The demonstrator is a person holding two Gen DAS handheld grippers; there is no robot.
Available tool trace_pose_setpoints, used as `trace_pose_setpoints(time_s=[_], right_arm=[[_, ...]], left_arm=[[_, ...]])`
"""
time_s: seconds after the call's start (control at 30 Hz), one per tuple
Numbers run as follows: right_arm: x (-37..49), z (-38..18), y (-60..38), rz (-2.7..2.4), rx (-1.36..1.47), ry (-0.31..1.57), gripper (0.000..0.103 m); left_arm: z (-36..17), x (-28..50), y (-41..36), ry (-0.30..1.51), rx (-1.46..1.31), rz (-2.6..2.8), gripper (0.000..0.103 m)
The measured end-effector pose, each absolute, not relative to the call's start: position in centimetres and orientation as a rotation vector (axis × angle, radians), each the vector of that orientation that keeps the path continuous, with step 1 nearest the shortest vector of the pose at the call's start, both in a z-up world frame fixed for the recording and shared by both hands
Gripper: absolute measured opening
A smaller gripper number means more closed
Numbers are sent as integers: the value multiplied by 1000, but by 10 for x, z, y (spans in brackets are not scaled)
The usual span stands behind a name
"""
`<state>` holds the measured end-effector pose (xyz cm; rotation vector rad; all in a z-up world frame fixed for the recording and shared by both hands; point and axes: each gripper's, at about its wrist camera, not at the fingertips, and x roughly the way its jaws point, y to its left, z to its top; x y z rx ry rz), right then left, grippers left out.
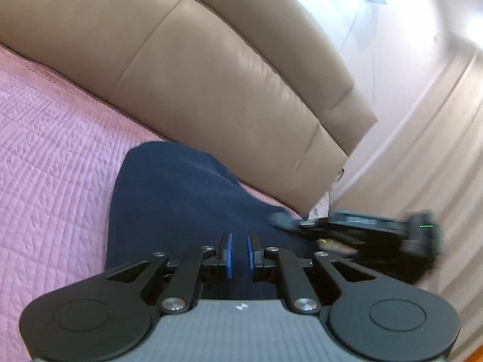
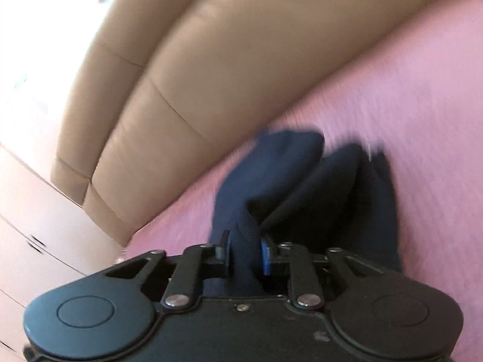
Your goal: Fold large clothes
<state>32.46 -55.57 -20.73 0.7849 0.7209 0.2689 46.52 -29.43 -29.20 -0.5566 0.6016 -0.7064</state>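
Both claws pinch the navy garment (image 1: 181, 193) — left gripper (image 1: 239, 255) narrowly closed on cloth, right gripper (image 2: 244, 255) bunching a fold — likely to lift it off the pink bedspread (image 1: 48, 157).

The navy garment (image 1: 181, 199) looked like soft matt cloth, the pink bedspread (image 1: 51, 157) was quilted, ribbed fabric, the beige headboard (image 1: 211, 69) showed smooth, faintly glossy leather, and the left gripper (image 1: 239, 252) was matt black plastic with shiny metal rivets.
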Motion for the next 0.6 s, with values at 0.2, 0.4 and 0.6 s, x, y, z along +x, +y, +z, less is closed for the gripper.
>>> trace_pose_setpoints(time_s=[0.2,0.4,0.6], right_arm=[[296,-172,-600,137,716,643,2],[294,-237,-587,243,794,868,83],[293,-244,-581,250,847,866,84]], left_arm=[[-313,481,-352,789,-531,-821,10],[-313,457,-333,715,-553,-815,11],[-302,458,-291,689,-546,-772,11]])
